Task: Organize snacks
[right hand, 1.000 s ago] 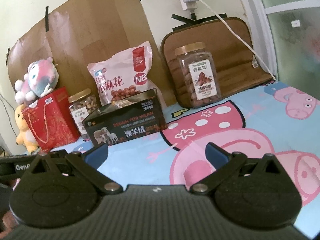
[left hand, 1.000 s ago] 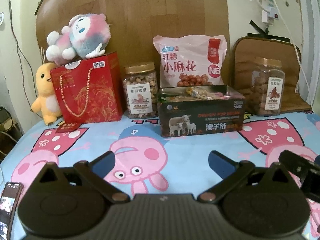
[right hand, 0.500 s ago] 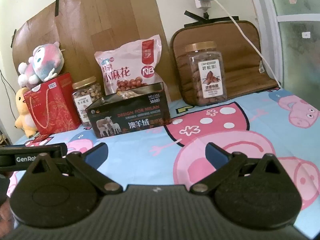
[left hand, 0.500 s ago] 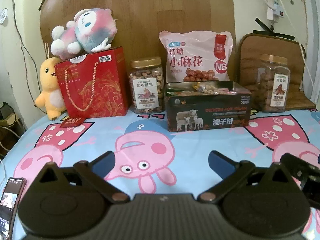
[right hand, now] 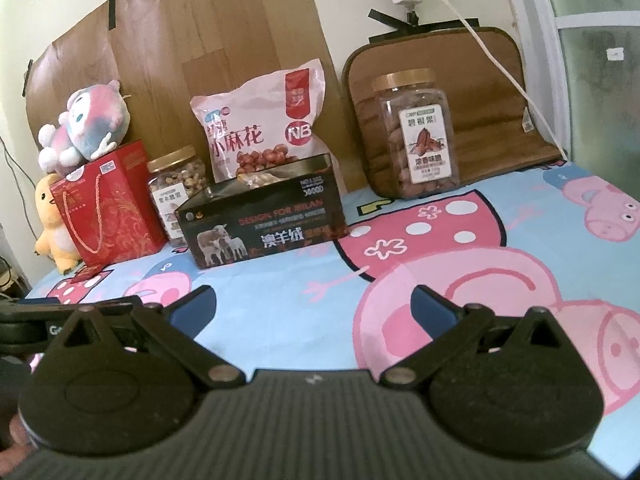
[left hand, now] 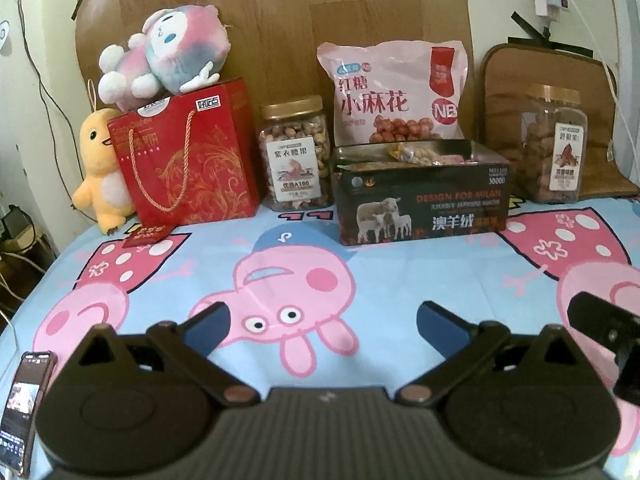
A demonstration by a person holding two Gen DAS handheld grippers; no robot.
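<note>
Snacks line the back of the tabletop (left hand: 224, 276), left to right: red gift bag (left hand: 184, 156), nut jar (left hand: 295, 154), pink snack bag (left hand: 394, 92) behind the open tin (left hand: 422, 204) already holding snacks, pecan jar (left hand: 556, 150). Left tongs (left hand: 322, 322) and right tongs (right hand: 314, 306) gape empty, well short. Cartoon-pig cloth; wood-grain board behind.

two nut jars (left hand: 296, 154), one snack bag (left hand: 394, 92), one tin (left hand: 422, 196), two plush toys (left hand: 164, 58), one gift bag (left hand: 186, 160)

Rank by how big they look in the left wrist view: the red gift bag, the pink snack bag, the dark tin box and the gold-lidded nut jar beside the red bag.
1. Dark tin box, though it sits nearest the camera.
2-3. Red gift bag and pink snack bag look alike; the tin hides the snack bag's bottom.
4. Gold-lidded nut jar, clearly smallest.
</note>
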